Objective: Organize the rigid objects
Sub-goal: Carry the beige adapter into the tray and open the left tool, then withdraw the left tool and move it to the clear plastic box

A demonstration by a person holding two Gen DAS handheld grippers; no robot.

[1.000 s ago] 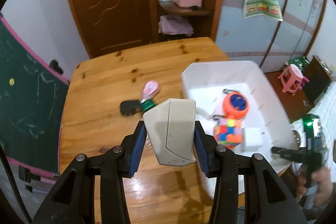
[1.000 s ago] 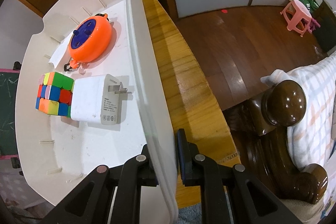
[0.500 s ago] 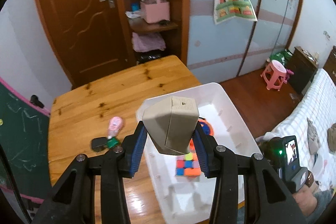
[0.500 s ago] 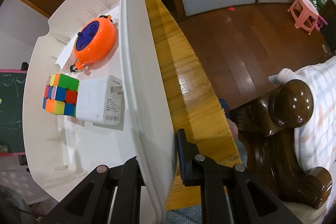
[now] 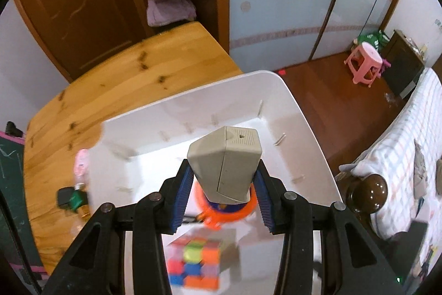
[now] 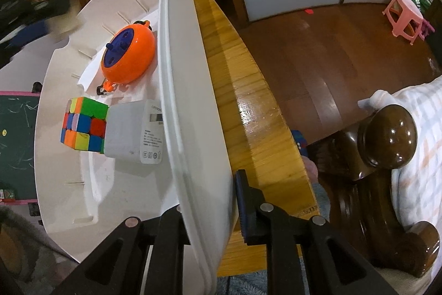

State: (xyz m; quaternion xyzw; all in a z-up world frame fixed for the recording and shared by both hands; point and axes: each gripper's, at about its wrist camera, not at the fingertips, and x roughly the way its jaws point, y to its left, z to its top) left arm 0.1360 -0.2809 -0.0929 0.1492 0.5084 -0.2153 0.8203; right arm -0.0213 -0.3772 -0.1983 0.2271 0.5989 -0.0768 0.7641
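Above the white bin (image 5: 309,129) on the worktop (image 5: 124,90), the left gripper (image 5: 225,192) hangs with jaws clamped on a beige box (image 5: 225,165). The right gripper (image 6: 210,212) straddles the bin's wall, its jaws just easing apart, the outer pad clear.

1. Dark brown wooden door (image 5: 74,4), pale blue wall (image 5: 276,4).
2. Glossy reddish-brown wood floor (image 6: 331,46).
3. Pink plastic stool (image 5: 364,64).
4. Green chalkboard, pink-edged (image 6: 16,129).

Dim indoor light — motion blur, fisheye vignette.
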